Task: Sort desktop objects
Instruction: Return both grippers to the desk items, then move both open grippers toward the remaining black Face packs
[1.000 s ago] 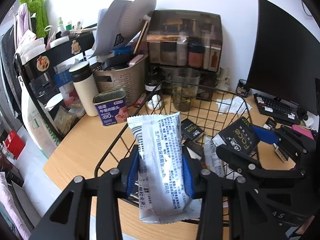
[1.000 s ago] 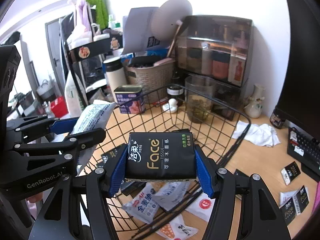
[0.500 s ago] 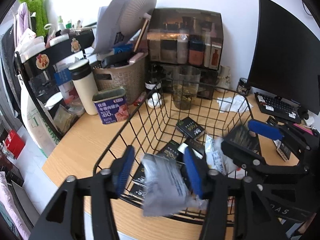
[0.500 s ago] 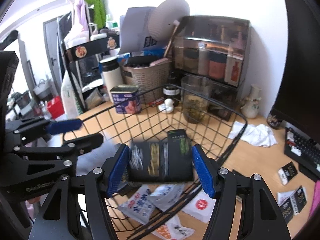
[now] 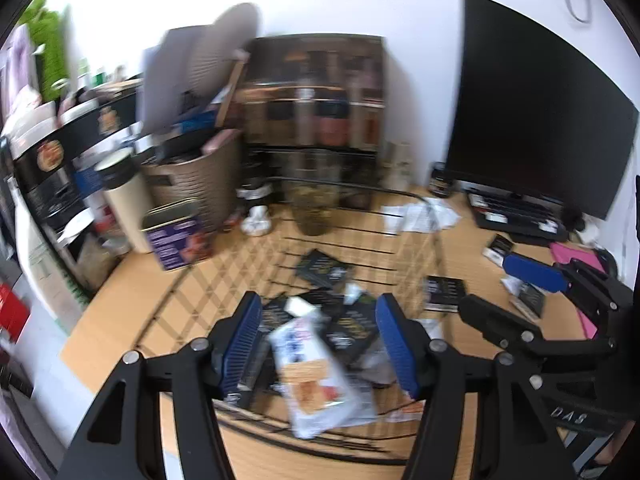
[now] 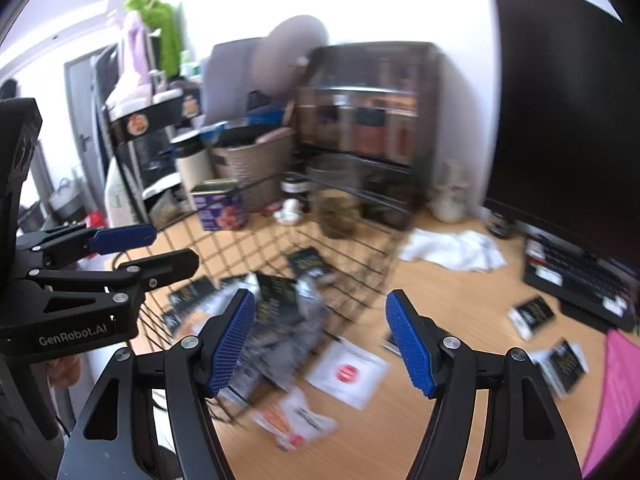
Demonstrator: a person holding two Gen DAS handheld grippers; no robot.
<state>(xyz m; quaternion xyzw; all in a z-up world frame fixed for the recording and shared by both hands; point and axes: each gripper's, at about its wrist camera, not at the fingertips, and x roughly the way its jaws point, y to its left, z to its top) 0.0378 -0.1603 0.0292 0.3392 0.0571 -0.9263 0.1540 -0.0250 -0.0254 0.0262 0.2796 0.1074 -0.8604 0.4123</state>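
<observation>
Seeing the white snack packet (image 5: 320,376) lying loose in the wire basket (image 5: 432,240), framed between my left gripper (image 5: 320,344) pads but touching neither; both blue pads stand clear of it, jaws about half spread, nothing held. Black tissue packs (image 5: 324,270) sit in the basket just beyond the left fingertips, blurred. Right gripper (image 6: 320,340) is likewise parted and empty, its jaws about half spread too; its left pad (image 6: 232,344) hangs over the basket's near corner, above a heap of black and grey packets (image 6: 280,312), its right pad over bare desk (image 6: 460,292). Between and just below the right fingers, outside the basket, lie a white sachet with a red dot (image 6: 346,372) and a white-orange wrapper (image 6: 296,420). Further out to the right of the right fingers: small black packs (image 6: 532,316) on the desk, a crumpled white tissue (image 6: 452,250), keyboard (image 6: 580,280) and dark monitor (image 6: 560,120). Beyond the basket: a purple tin (image 5: 176,236), a woven bin (image 5: 200,176) and a dark cosmetics cabinet (image 5: 316,96). Both views are motion-blurred, so labels are unreadable.
</observation>
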